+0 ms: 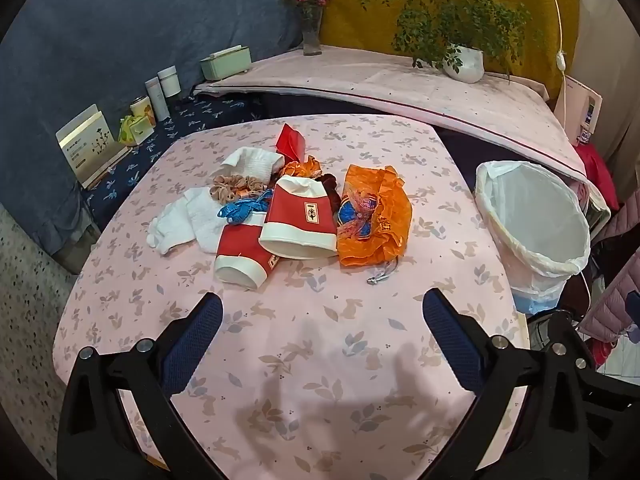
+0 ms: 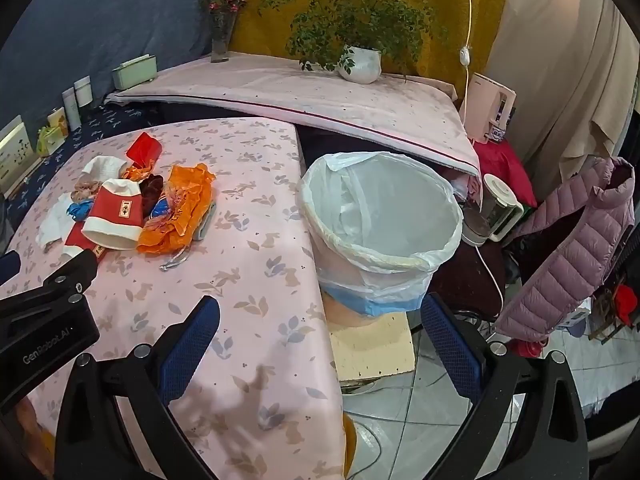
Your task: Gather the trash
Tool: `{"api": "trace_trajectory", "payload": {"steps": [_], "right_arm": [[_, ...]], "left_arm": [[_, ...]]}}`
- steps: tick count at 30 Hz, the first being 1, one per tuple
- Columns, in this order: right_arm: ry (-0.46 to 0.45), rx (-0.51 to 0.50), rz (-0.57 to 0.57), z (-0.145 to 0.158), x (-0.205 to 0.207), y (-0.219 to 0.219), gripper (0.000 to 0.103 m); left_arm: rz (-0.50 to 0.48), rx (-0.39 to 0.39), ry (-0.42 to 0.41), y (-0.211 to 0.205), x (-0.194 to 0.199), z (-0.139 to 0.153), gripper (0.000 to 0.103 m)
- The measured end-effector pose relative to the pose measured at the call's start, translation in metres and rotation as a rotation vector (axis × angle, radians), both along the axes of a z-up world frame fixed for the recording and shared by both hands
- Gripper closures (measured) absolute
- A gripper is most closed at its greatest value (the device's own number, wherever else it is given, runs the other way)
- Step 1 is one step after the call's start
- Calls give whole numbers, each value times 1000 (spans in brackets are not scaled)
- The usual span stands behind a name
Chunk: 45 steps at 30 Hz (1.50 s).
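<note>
The left claw point(image 1: 322, 308) stands spread wide with nothing between its fingers, its blue mesh-textured pads set in black plastic arms with silver screw heads, hovering over a bare stretch of the desk point(image 1: 304, 360). The right claw point(image 2: 320, 316) is equally wide apart and empty, one pad over the desk edge and the other over the tiled floor; the only clear writing sits on the left claw's black body as seen from the right wrist — "GenRobot.AI" in pale letters. The desk wears a smooth pink cloth printed with rabbits and leaf sprigs. Near its middle lies the trash in one heap: two red-and-cream paper cups point(image 1: 298, 222) on their sides, each with a small square label too small to read, a crinkled orange plastic bag point(image 1: 376, 216) with a blue print, a blue ribbon point(image 1: 240, 210), a beige scrunchie point(image 1: 234, 186), white knitted cloth point(image 1: 256, 162), crumpled white tissue point(image 1: 180, 220) and a folded red card point(image 1: 290, 142). Just beside the desk's right edge stands the round bin point(image 2: 380, 236), lined with a thin white plastic bag folded over its rim — its inside looks empty. Behind, a potted plant point(image 2: 360, 62) in a white ceramic pot rests on a pink-covered surface.
</note>
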State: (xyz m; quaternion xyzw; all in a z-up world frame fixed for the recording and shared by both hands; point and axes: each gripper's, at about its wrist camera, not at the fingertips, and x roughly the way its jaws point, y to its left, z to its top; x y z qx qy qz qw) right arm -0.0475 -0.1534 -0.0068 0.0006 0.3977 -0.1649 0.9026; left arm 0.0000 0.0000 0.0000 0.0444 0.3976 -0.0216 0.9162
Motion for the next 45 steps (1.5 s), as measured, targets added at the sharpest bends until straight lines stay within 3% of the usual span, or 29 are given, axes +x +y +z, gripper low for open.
{"api": "trace_trajectory", "payload": {"steps": [18,45], "right_arm": [[-1,-6,0,5,3,-2,7],[26,-20,36,0,-2,9,7]], "left_arm": [[10,12,-11,5,-4,1,8],[24,4,46,14,-11,-10,8]]}}
